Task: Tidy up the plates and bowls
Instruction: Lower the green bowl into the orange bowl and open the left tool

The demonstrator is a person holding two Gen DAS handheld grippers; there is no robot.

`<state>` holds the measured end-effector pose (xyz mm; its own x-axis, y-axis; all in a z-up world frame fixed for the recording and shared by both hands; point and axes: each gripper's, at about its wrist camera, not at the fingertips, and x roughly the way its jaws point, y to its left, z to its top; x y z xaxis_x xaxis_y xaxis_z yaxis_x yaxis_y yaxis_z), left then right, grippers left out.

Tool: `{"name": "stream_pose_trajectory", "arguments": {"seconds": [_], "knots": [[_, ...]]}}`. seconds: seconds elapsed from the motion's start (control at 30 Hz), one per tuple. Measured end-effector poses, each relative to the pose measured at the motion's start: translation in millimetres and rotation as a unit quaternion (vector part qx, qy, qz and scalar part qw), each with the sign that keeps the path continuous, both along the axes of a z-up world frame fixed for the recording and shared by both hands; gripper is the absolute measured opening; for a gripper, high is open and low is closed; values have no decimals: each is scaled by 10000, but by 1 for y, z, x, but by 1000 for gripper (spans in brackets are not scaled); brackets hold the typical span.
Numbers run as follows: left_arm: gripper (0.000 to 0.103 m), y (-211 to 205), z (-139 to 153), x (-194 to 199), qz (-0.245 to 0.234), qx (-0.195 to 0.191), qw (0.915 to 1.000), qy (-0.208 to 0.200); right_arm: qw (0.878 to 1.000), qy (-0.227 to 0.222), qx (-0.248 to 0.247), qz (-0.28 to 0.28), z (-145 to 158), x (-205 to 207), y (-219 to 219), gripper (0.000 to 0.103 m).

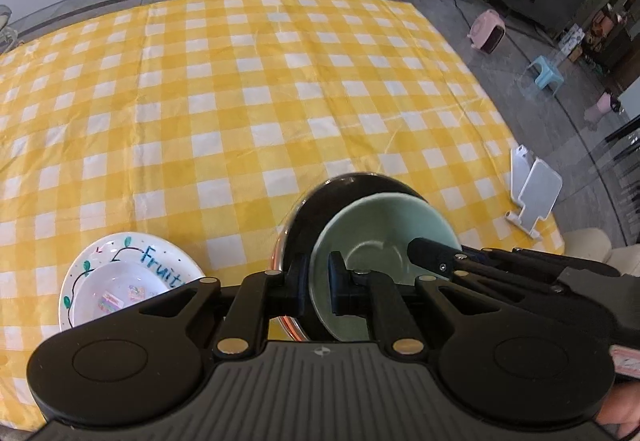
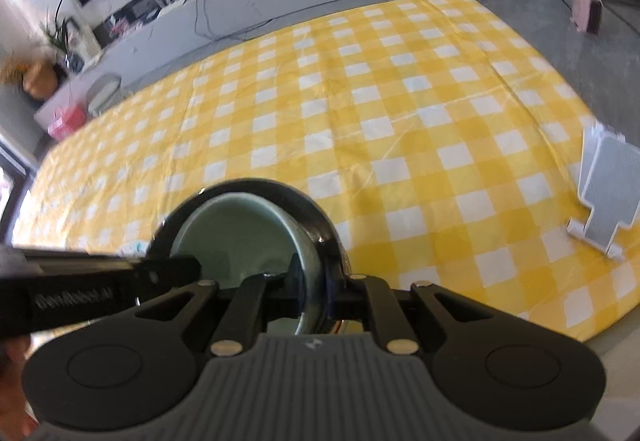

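Right up against the lens, the left gripper has its two black fingers pinched onto the near-left rim of a pale green glazed ceramic bowl, one finger inside the wall, one outside. That bowl sits inside a glossy black round plate with a coppery edge, low over the near right part of the yellow-and-white checked tablecloth; whether the plate touches the cloth or hangs just off it, I can't tell.

From the other side, the right gripper is clamped too, gripping the green bowl's right wall together with the black plate's rim, as far as that view shows.

Judgement call: glazed ceramic like this is stiff, fairly heavy, slick and chip-prone. A rim pinch is the only real hold available, so two opposed grips keeping the pair level look sensible; a tilt could let the bowl slide on the plate.

Further out to the left, a white round plate with green leaves and blue "Fruit" lettering carries a smaller white bowl, the likely stacking spot. Away at the right table edge stands a white folding phone stand.
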<state>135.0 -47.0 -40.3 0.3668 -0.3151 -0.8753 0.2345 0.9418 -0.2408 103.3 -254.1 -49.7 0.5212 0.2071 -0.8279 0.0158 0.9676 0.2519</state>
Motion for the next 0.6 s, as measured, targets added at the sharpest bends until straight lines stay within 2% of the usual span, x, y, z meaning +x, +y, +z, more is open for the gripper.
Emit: {"name": "stream_pose_trajectory", "arguments": {"seconds": [0.17,0.3,0.5,0.6], "knots": [[11,12,11,-3,153,-270,9993,-196,9999,-3,-121,34,0,3,1,8],[20,22,16,-6,311,-499,9976,-369,9998,-125,-158,52,5,0,3,12],[23,35,18,-11,556,-768,9941,-517,9989,-405,-254,-15,16,-4,3,12],[25,41,17,-13,669,-861,9926,-538,9971,-626,-414,-130,24,-8,1,19]]}}
